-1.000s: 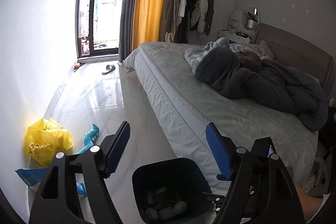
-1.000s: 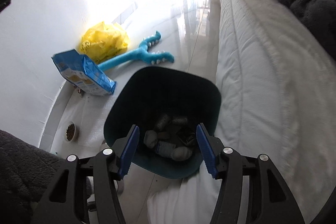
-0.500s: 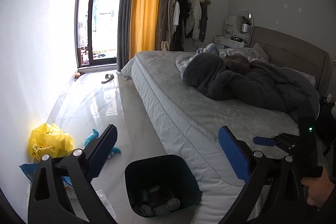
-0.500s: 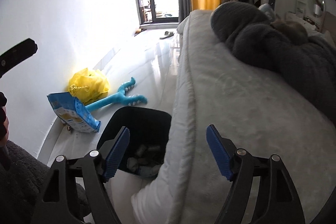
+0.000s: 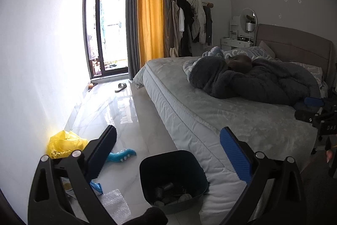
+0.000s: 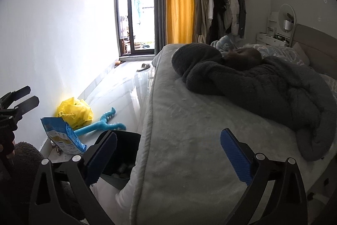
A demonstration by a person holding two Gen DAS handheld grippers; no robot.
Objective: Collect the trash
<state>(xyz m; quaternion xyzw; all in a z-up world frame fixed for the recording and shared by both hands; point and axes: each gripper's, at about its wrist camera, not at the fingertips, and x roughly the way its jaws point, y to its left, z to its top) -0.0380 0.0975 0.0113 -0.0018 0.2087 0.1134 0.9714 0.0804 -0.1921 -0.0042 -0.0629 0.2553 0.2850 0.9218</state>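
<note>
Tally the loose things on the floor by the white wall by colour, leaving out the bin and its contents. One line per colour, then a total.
Yellow: 1, the plastic bag
Blue: 2, the toy and the printed pouch
Grey: 1, the slipper near the balcony door
Clear: 1, the bubble wrap
Total: 5

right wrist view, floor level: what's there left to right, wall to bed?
Blue printed snack bag → crumpled yellow plastic bag → bright blue toothed plastic toy → dark plastic trash bin → grey-covered bed.
</note>
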